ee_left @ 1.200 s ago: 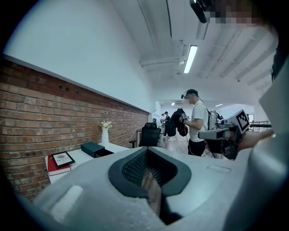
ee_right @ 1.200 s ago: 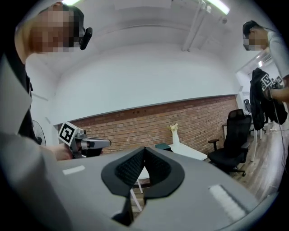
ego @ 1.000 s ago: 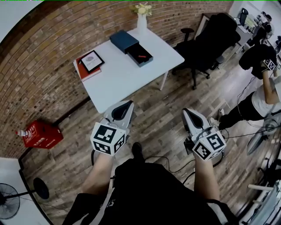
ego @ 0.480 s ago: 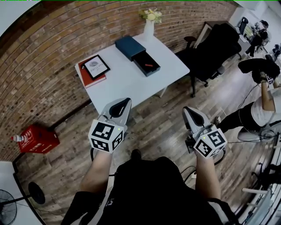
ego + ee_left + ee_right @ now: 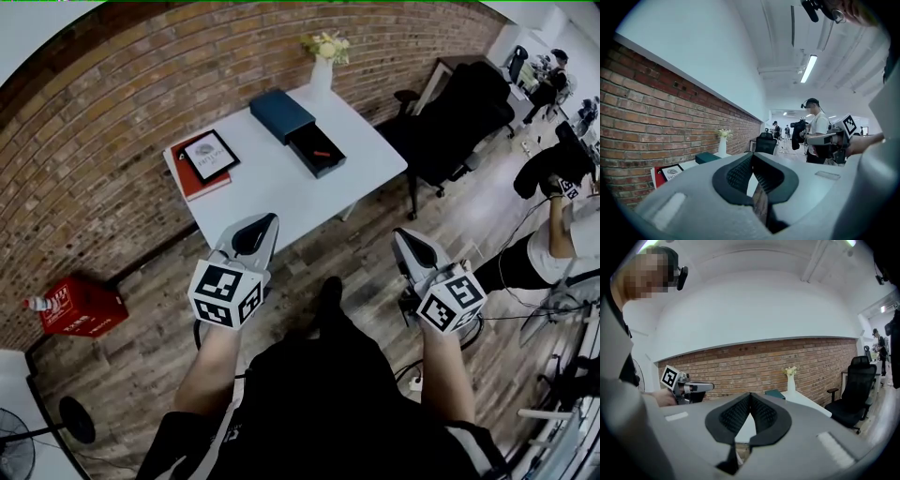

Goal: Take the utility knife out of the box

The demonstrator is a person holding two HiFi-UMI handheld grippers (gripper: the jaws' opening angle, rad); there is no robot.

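Two grippers were in play, and both were clamped shut on nothing. Over on one side, the left gripper (image 5: 269,221) hung above the wooden floor just short of the white table (image 5: 272,192). In the left gripper view its ribbed dark pads (image 5: 739,172) pressed together at the tips, with only a thin wedge of a gap lower down and no object in it. It was the same story for the right gripper (image 5: 403,236): in the right gripper view its pads (image 5: 764,415) met at the tip, jaws fully closed, empty, touching nothing. It floated over the floorboards off the table's near corner, well apart from its partner.

Out on the table sat the box (image 5: 330,165), a dark open tray, with its teal lid (image 5: 281,114) lying just beside it toward the brick wall. Inside the tray lay a small orange-red object, the utility knife (image 5: 322,153), too small to make out in detail. Both tools were well apart from it. At the table's far corner stood a white vase (image 5: 322,73) of flowers, a red book (image 5: 192,176) lay at the left end, and a black office chair (image 5: 459,108) stood off to the right.
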